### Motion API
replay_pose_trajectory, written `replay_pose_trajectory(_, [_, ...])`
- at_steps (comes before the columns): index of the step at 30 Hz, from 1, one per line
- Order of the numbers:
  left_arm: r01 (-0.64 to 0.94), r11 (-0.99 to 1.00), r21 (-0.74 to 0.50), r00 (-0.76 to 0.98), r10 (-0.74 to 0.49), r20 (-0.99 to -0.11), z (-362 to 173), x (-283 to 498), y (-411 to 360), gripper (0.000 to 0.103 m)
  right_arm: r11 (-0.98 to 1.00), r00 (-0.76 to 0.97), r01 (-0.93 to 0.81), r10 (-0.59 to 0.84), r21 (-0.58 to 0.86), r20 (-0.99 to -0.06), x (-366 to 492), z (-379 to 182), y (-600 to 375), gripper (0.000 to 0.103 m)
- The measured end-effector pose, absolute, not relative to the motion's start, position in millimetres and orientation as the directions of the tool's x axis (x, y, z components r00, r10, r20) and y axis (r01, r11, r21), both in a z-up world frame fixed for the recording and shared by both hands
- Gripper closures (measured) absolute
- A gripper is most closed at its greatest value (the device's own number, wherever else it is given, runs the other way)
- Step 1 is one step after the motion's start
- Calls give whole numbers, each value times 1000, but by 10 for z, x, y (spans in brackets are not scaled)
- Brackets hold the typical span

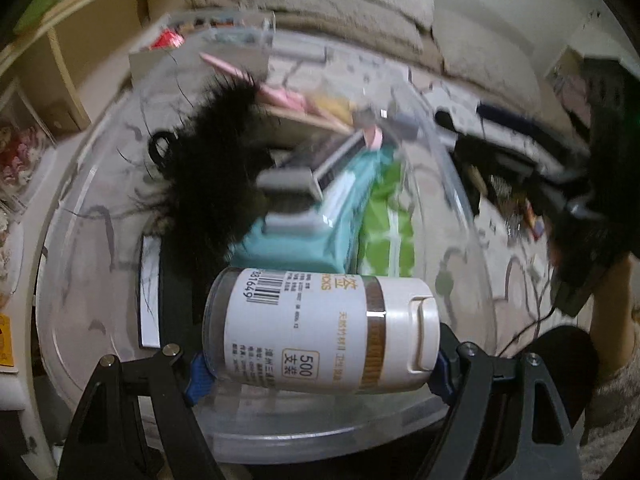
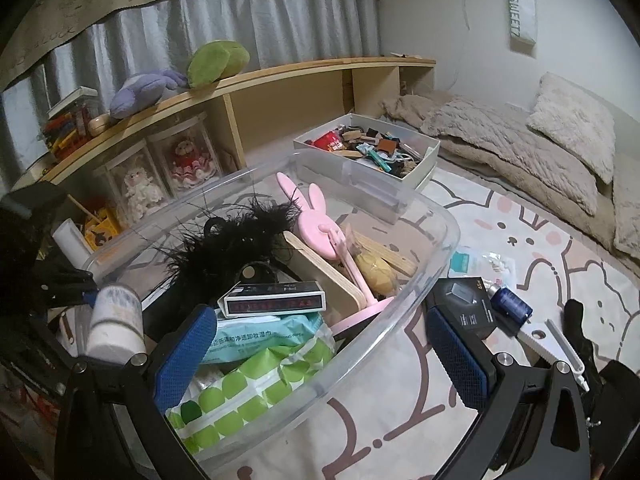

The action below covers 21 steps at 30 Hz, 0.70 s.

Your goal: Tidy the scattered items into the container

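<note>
A: Two views. What does the left wrist view show?
B: Left gripper (image 1: pixel 316 364) clamps a white jar (image 1: pixel 316 330) sideways over the clear bin (image 1: pixel 472 216). Label reads "500".
A: And the right wrist view?
B: Right gripper (image 2: pixel 324 352) stands wide, holding nothing, straddling the bin rim (image 2: pixel 440 216). Only here: black box (image 2: pixel 466 304) and blue bottle (image 2: pixel 511 304) outside on the rug (image 2: pixel 540 240); wall sign (image 2: pixel 521 16) reads "SWEETZ".
</note>
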<state>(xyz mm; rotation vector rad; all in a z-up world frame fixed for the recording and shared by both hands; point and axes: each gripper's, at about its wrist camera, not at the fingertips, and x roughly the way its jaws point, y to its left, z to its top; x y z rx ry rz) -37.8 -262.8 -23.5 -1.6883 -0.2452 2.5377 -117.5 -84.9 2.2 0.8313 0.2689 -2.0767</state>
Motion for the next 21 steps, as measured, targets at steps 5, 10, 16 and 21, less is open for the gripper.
replay_pose_trajectory(5, [21, -986, -165, -337, 148, -930, -268, -352, -2609, 21, -603, -409, 790, -653, 111, -637, -1165, 43, -809, 0])
replay_pose_trajectory(10, [37, -993, -110, -299, 94, -950, -299, -375, -2610, 21, -598, -403, 793, -659, 117, -635, -1154, 55, -799, 0])
replay_pose_trajectory(16, [70, -992, -107, -275, 84, -958, -272, -367, -2646, 0, -591, -405, 800, -661, 105, -632, -1110, 72, -790, 0])
replay_pose_trajectory(21, [82, -993, -87, -291, 60, -955, -235, -360, -2691, 0, -591, -401, 799, -662, 112, -634, -1110, 71, -780, 0])
